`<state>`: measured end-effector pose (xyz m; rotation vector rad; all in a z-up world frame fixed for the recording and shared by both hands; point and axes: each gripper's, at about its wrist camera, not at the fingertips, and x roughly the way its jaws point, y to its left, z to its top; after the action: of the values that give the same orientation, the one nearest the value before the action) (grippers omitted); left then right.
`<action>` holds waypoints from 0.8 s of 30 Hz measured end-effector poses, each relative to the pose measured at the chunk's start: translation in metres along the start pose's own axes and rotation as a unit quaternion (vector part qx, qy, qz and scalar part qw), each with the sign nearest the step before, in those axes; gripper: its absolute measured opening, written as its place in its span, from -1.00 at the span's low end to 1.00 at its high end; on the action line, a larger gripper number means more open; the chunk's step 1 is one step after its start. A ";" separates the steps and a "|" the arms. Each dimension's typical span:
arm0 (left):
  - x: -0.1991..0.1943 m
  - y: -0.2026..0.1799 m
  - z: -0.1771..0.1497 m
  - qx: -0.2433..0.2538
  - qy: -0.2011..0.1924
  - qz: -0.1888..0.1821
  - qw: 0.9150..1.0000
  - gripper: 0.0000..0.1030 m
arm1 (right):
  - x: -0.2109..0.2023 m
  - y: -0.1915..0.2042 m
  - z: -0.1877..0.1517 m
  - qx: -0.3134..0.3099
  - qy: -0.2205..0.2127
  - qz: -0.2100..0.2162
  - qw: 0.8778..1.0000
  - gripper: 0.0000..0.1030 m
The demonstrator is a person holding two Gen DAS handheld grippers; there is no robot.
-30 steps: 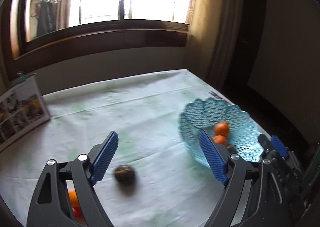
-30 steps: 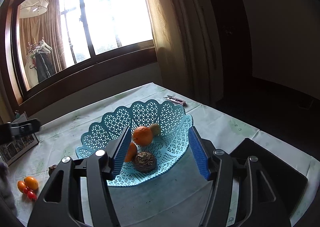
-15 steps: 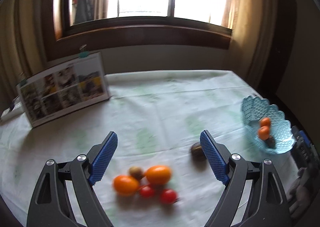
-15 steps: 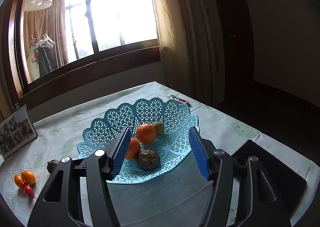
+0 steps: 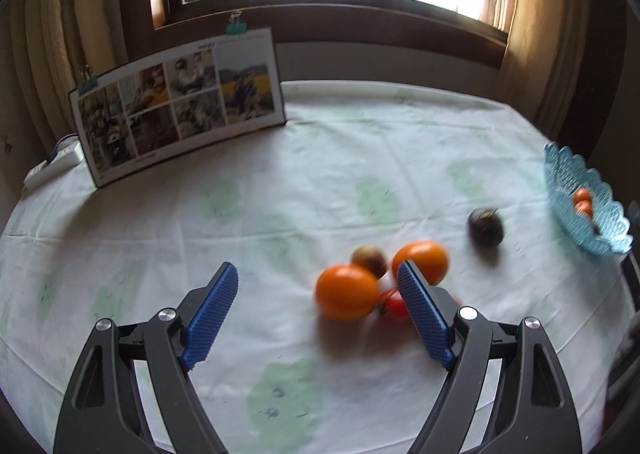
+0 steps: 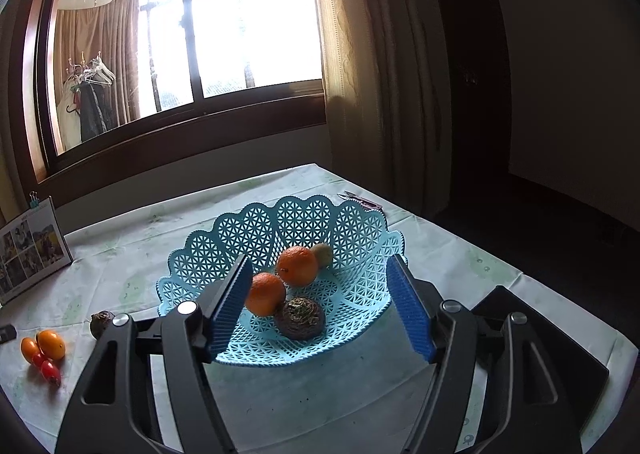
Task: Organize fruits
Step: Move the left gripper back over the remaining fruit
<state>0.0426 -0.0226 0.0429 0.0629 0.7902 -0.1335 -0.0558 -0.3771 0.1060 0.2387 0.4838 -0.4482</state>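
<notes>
My left gripper (image 5: pixel 318 280) hangs spread and empty over the loose orange fruits (image 5: pixel 346 296) on the pale green-patterned tablecloth (image 5: pixel 280 182) (blurred here), while my right gripper (image 6: pixel 320 278), equally spread, frames the light-blue lattice plastic basket (image 6: pixel 304 214) holding two oranges (image 6: pixel 297 265).

Left view: from the left gripper (image 5: pixel 316 318), low over the bench (image 5: pixel 304 174), facing the window; loose fruit close ahead, basket (image 5: pixel 580 206) far right.
Right view: from the right gripper (image 6: pixel 320 310), close above the basket (image 6: pixel 304 222), facing the window and curtain.
Shared: basket, loose fruit (image 6: pixel 42 350), photo board (image 5: pixel 180 102), window.
</notes>
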 end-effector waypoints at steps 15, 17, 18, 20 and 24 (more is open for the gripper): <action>0.021 -0.015 -0.018 0.046 0.024 0.010 0.999 0.58 | 0.000 -0.002 0.000 0.003 0.000 0.000 1.000 0.38; 0.024 -0.015 -0.015 0.044 0.027 0.009 0.999 0.58 | 0.000 -0.001 0.000 0.003 0.000 0.000 1.000 0.38; 0.027 -0.015 -0.014 0.043 0.031 0.007 0.999 0.58 | 0.000 -0.001 0.000 0.003 0.000 0.000 1.000 0.38; 0.031 -0.016 -0.011 0.037 0.036 0.002 0.999 0.55 | 0.001 -0.002 0.001 0.003 0.000 0.001 1.000 0.38; 0.038 -0.017 -0.009 0.032 0.049 -0.010 0.998 0.27 | 0.001 -0.002 0.001 0.002 0.000 0.001 1.000 0.38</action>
<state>0.0603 -0.0418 0.0088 0.1231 0.8847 -0.1749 -0.0557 -0.3790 0.1064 0.2441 0.4833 -0.4475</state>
